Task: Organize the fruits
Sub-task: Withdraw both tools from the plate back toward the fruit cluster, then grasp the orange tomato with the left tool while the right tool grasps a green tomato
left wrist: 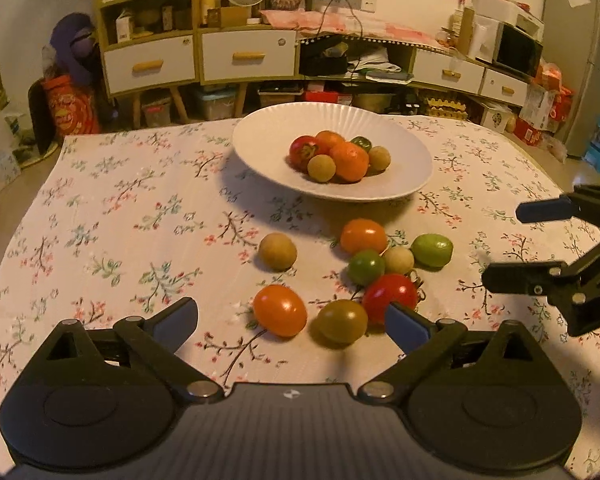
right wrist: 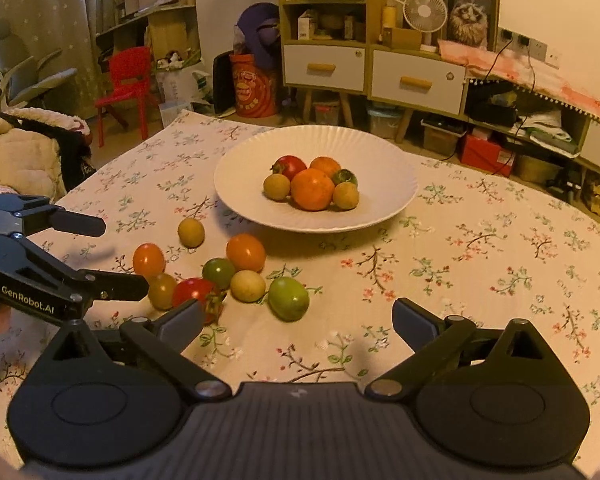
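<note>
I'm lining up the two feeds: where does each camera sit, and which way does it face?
Left wrist: on the left claw, facing the plate across the table; right claw at right.
Right wrist: on the right claw, facing the plate; left claw at left.
Both show the plate and loose fruit.

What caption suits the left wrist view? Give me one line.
Open left tool hovering over loose fruits on the floral tablecloth, white plate of fruit beyond.

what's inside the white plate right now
The white plate holds a pile of six small fruits: a red tomato, two orange ones, a dark green one and two tan round ones. Anything under the pile is hidden.
</note>
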Motion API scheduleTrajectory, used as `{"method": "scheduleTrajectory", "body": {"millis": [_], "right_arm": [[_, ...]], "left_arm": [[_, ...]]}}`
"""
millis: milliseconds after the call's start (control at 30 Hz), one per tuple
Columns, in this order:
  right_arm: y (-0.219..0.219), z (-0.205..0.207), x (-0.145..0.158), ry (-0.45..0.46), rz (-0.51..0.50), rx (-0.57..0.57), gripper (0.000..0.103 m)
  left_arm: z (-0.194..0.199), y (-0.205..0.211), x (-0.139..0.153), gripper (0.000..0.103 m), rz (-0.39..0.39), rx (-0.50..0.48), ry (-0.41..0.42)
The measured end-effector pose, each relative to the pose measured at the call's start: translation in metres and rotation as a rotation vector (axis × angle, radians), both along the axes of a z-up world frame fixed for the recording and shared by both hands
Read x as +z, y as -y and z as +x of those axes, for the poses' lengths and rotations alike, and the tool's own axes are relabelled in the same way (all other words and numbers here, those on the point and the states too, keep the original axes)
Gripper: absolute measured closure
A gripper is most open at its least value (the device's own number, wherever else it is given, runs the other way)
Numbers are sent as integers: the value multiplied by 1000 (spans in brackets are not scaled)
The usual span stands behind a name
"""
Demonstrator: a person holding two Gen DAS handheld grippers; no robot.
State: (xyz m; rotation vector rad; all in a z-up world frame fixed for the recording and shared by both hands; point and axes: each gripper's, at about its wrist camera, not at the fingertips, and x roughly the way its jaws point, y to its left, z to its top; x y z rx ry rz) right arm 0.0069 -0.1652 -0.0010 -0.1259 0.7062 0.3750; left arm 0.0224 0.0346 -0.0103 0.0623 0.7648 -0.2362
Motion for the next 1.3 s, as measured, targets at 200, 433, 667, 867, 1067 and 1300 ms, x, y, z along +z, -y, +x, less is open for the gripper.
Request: {"method": "scheduleTrajectory", "body": {"millis": [200,433,667,867,1067,1300], "right_arm": [[-5,-1,-9,-25,-12,11,2],[-9,1,-19,-60,-32,11,2],[-13,3,-30,-73,-68,14,2],[-12,7,-34,-33,-128,-5,4],[-9,12,-37,-17,-111,-20,6],[-10,19,-37,8,-78,-8,19]], "left_arm": [[-4,-11,-2,4,-11,26,-10],[-2,-25,-12,4,-1,62,-41],[3,-30,-25,4,27,77,-64],[4,-30,-29,4,61,70,-35],[7,-28,-31,3,50,74,-13],[11,-23,-31,5,39,60,2]]}}
